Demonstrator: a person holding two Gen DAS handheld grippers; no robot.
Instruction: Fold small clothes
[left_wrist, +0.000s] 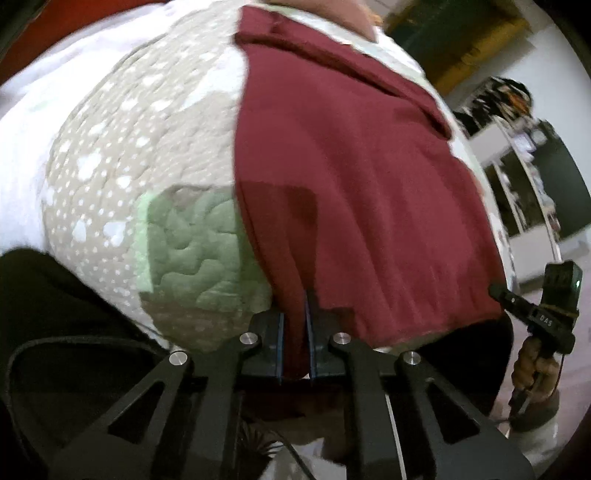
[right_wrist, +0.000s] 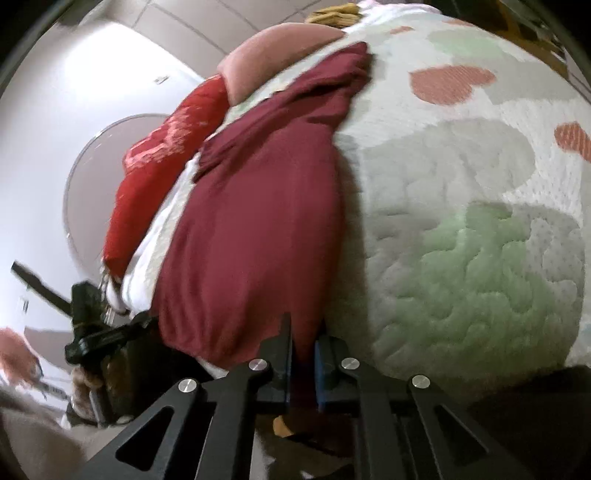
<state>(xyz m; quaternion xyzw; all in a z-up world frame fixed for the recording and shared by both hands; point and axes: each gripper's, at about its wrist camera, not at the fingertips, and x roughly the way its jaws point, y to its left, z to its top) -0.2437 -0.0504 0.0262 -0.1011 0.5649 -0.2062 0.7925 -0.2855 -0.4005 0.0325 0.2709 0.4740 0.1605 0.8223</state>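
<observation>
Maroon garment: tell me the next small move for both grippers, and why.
Probably lift both corners together and carry the near hem toward the far end. The left gripper and right gripper are each shut on the near edge of the maroon garment, which lies flat and lengthwise on the quilted bedspread, so a fold in half looks ready.

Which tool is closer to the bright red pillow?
Left. The left tool sits at the maroon cloth's edge, just below the bright red pillow. The right tool grips the cloth's opposite corner.
</observation>
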